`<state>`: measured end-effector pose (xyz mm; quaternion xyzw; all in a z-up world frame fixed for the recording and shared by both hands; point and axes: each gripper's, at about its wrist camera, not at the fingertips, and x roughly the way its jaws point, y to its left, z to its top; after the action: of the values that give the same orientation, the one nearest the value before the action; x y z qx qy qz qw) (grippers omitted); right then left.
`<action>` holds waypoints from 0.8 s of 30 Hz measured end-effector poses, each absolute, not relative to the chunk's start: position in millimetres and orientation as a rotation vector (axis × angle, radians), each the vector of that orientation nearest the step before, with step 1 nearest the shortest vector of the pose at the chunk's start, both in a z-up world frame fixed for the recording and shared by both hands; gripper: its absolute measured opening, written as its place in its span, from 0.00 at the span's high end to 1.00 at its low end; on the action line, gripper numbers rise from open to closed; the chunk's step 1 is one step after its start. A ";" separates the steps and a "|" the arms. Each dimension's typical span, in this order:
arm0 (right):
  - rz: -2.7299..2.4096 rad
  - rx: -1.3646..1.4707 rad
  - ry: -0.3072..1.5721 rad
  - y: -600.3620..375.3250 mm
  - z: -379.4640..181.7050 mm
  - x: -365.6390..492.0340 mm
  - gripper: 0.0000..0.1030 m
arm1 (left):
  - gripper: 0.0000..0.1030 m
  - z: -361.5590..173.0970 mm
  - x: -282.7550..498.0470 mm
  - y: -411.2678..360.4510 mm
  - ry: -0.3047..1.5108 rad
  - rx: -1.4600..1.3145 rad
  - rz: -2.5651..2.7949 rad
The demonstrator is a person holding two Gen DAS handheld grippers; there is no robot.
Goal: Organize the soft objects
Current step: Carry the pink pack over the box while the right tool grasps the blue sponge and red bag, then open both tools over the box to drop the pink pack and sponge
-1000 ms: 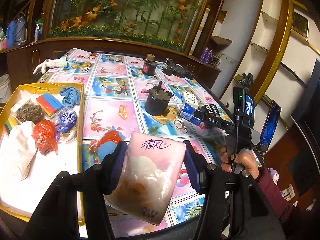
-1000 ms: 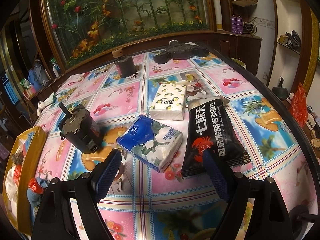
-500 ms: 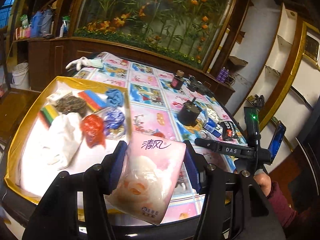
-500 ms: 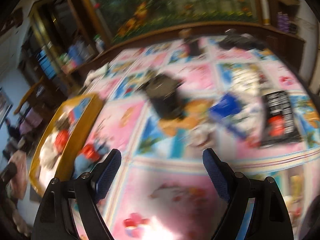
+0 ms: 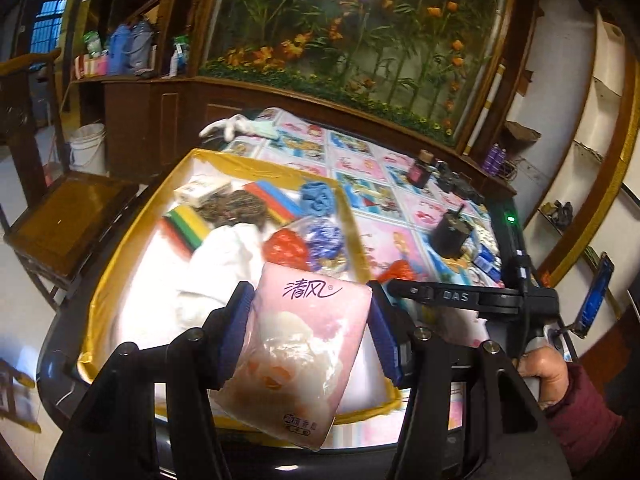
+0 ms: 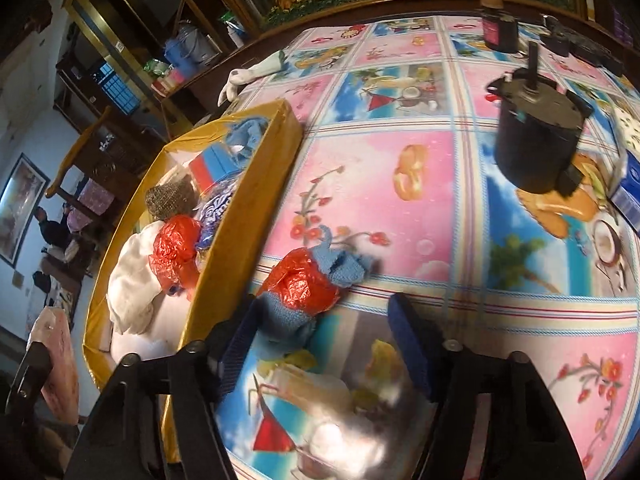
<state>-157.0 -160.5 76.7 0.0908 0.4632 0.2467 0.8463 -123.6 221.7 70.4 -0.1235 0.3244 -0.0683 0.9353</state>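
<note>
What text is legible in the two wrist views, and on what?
"清风" on the pink tissue pack in the left gripper.
"DAS" on the right gripper's black bar, seen from the left wrist.
Small print in the dark oval at the pack's lower end: too small to read.
Blue pack at the right edge of the right wrist view: print cut off and blurred.
Tablecloth: pictures only, no words legible.

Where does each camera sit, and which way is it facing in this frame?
Left wrist: on the left gripper, looking down over the pink tissue pack it clamps, toward the yellow tray; the other hand shows at right.
Right wrist: on the right gripper, fingers just closing, nothing gripped, facing the red-and-blue bundle on the tablecloth.
Shared: tray, bundle, black motor, tissue pack.
</note>
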 end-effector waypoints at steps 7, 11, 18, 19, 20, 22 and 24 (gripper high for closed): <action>0.554 0.134 0.954 -137.0 77.3 -157.5 0.76 | 0.46 54.6 -106.2 260.3 0.744 -0.273 -0.016; 0.527 0.134 0.895 -139.8 93.3 -163.5 0.76 | 0.44 46.0 -90.7 277.3 0.792 -0.275 0.035; 0.653 0.090 0.854 -107.6 123.3 -189.4 0.76 | 0.37 34.3 -63.9 304.9 0.843 -0.352 0.062; 0.682 0.077 0.870 -99.6 122.9 -192.5 0.75 | 0.37 33.4 -63.8 308.2 0.842 -0.375 0.056; 0.716 0.059 0.891 -87.6 120.7 -195.9 0.75 | 0.37 33.5 -65.4 311.0 0.835 -0.397 0.046; 0.765 0.024 0.927 -70.1 116.0 -201.8 0.75 | 0.37 36.5 -71.0 315.2 0.806 -0.429 0.038; 0.796 -0.004 0.952 -53.1 110.0 -205.1 0.75 | 0.37 43.3 -79.8 317.2 0.766 -0.441 0.042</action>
<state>-205.1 -53.1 110.0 -0.0017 0.4460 0.3729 0.8136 -79.8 317.2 43.3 -0.2132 0.3705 0.0204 0.9038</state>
